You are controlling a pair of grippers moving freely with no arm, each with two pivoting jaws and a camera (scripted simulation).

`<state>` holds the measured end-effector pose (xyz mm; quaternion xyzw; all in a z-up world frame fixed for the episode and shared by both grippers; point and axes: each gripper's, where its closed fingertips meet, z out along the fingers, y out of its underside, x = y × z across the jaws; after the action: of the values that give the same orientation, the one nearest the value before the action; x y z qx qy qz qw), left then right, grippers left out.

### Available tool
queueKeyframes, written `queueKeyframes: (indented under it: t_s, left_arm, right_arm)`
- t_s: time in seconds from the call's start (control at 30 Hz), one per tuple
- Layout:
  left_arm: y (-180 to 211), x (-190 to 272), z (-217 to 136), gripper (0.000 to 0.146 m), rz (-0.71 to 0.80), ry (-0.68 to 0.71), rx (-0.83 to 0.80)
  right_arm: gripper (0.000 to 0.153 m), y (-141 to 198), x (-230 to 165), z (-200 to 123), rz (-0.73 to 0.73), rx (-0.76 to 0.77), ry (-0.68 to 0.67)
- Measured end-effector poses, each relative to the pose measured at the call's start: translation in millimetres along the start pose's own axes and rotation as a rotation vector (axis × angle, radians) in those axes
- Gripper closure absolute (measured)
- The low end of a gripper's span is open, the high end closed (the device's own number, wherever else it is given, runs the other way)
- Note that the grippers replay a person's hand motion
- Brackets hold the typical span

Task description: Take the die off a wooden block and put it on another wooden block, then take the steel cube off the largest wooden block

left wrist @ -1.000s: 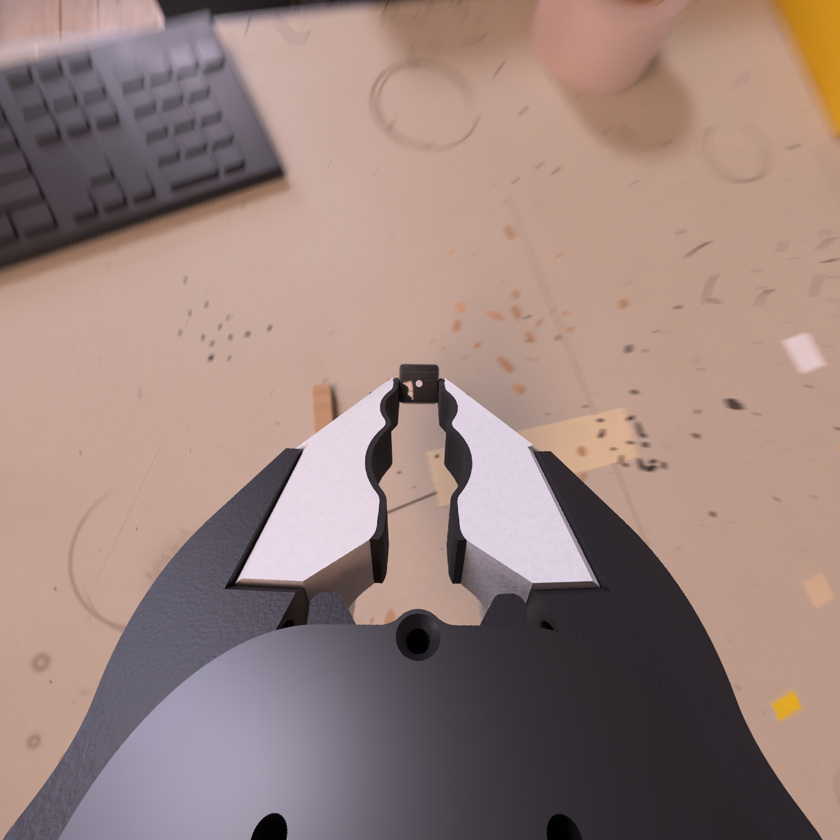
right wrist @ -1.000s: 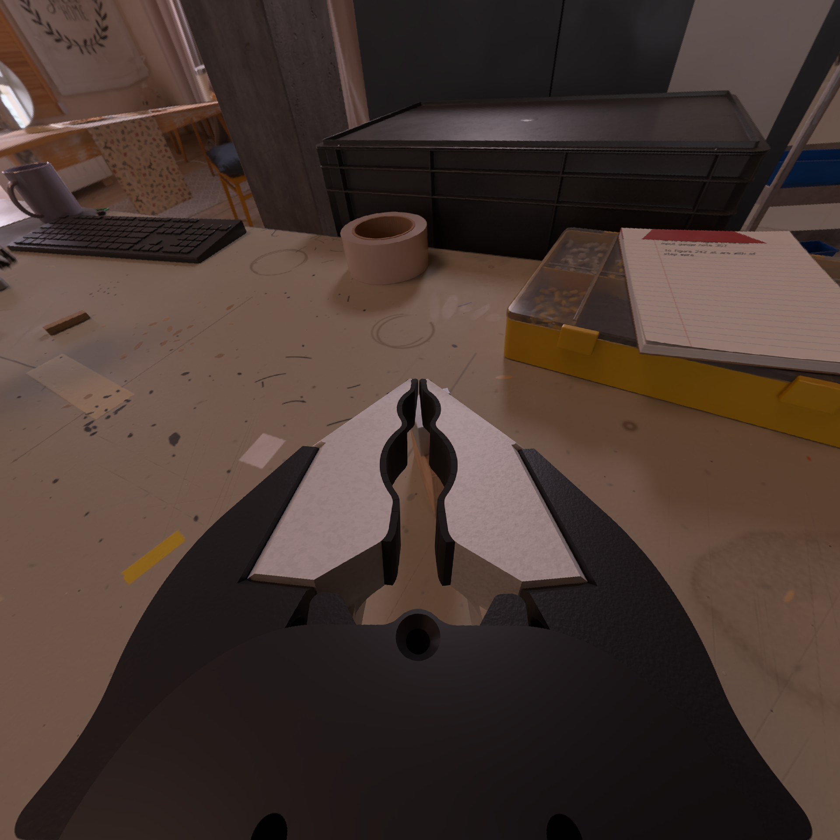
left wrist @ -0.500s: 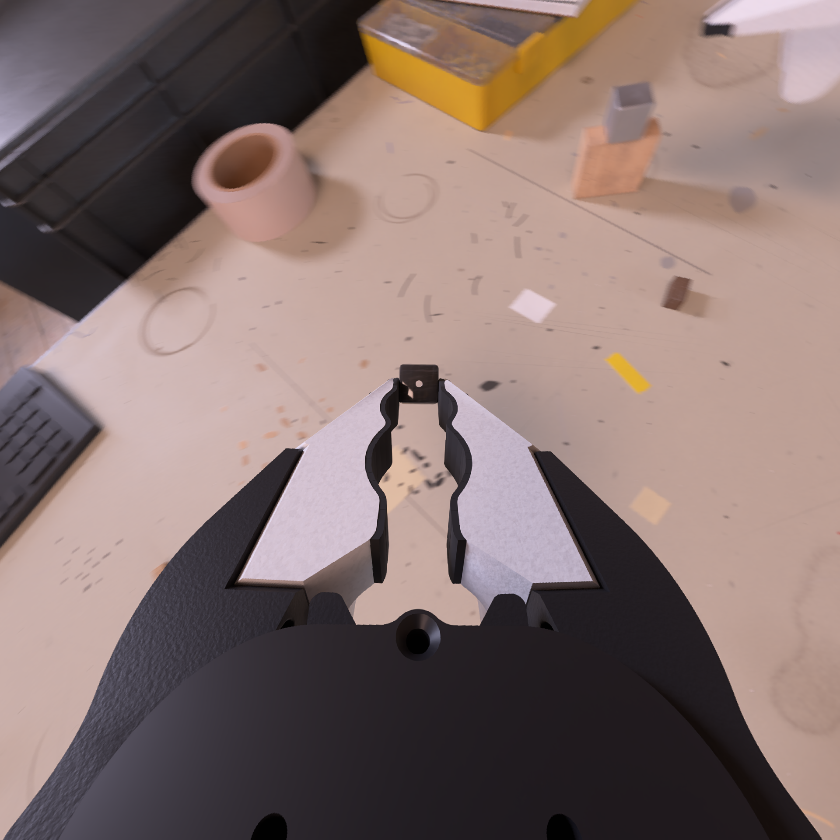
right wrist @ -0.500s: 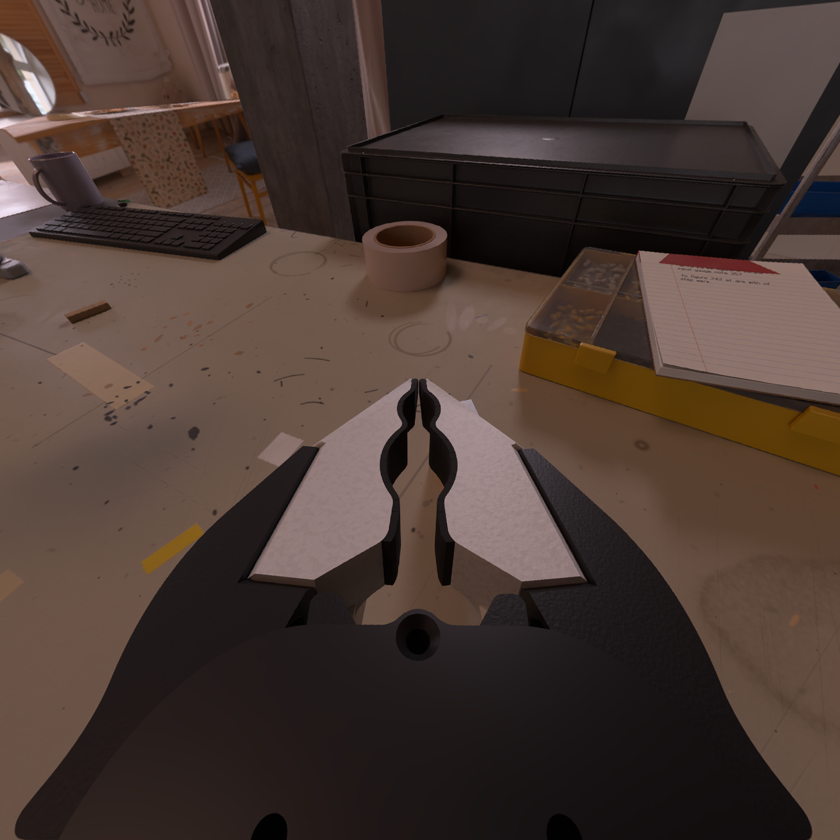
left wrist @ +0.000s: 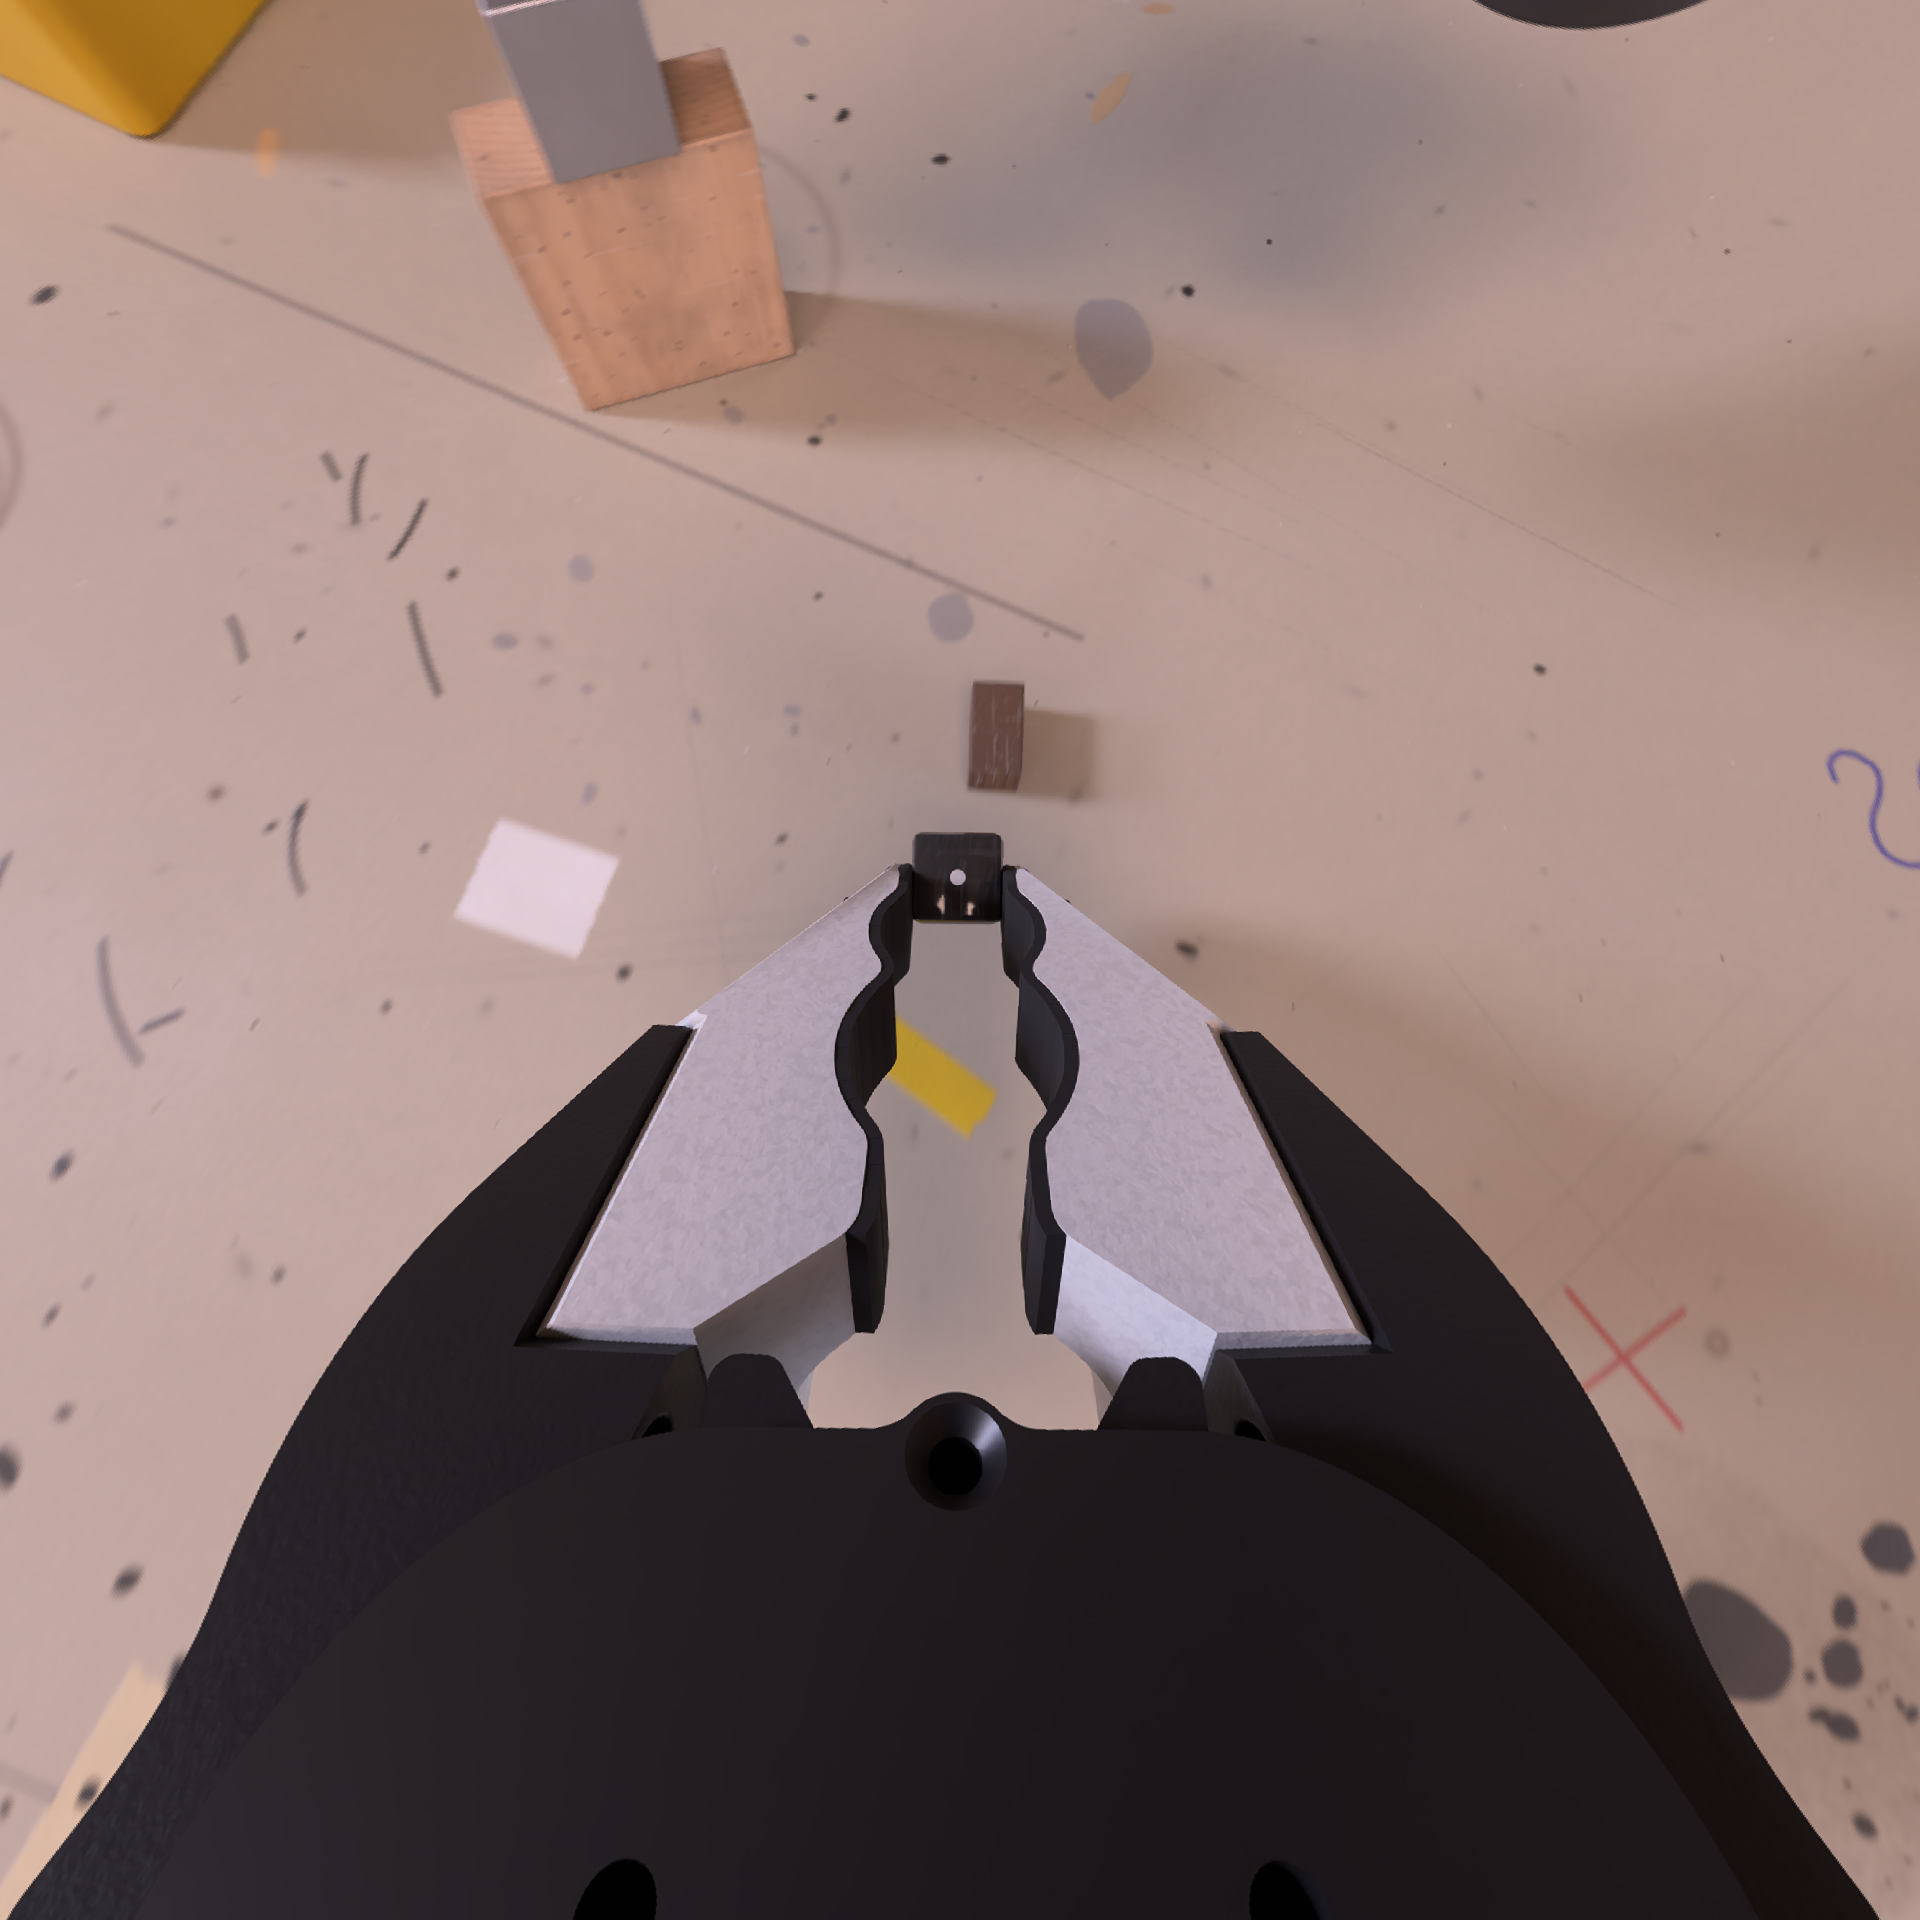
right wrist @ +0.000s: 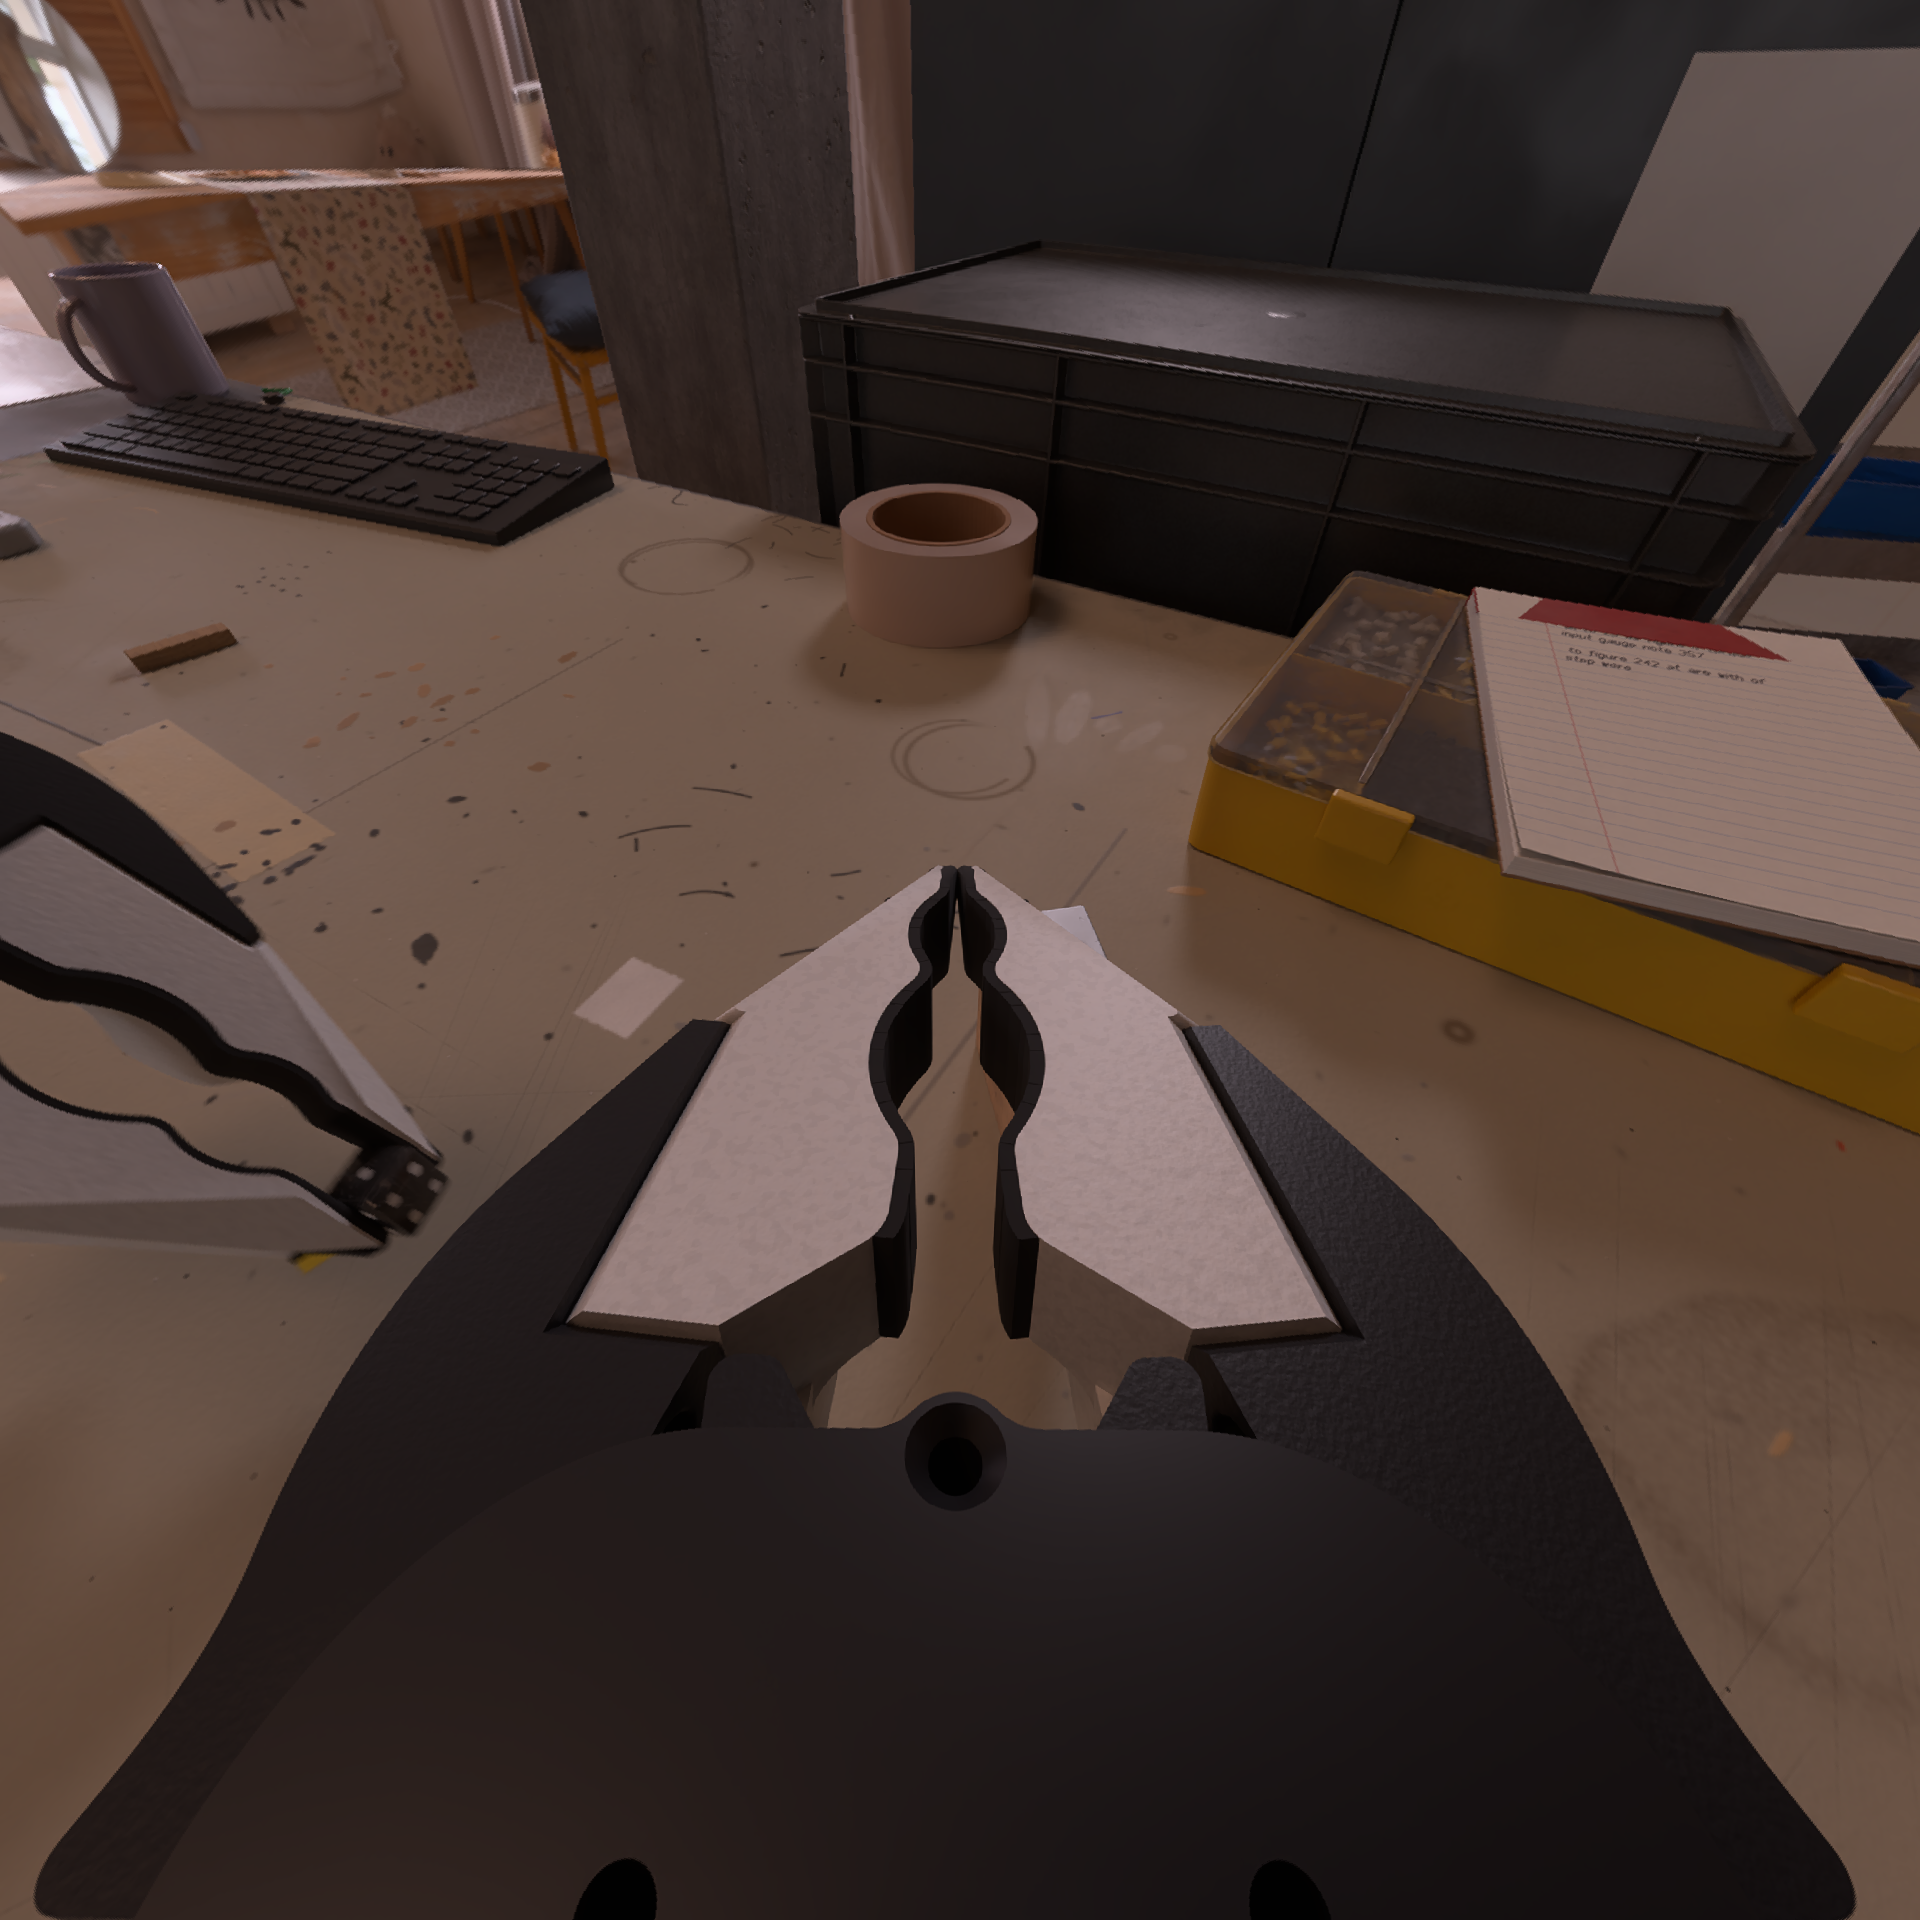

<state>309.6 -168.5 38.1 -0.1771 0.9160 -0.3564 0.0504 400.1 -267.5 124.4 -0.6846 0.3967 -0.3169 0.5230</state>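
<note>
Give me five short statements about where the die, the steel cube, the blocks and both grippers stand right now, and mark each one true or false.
1. The left gripper is shut on the die. True.
2. The steel cube lies on the bare table. False: it stands on the large wooden block.
3. The right gripper holds the steel cube. False: it is shut and holds nothing.
4. The small dark wooden block has nothing on top. True.
5. The die rests on the small dark wooden block. False: it is held above the table, short of that block.
</note>
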Motion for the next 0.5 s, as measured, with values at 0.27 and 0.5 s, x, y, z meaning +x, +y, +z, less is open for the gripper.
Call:
queueKeyframes:
  t_s: [0.27,0.5]
  left_arm:
    - [-19,9,45,0.129,0.002,0.033,-0.05]
    - [-29,12,35,0.079,-0.03,0.061,0.051]
  right_arm:
    - [0.152,2,8,-1,0.015,-0.001,0.006]
    - [0.132,5,12,0,0.023,-0.006,0.009]
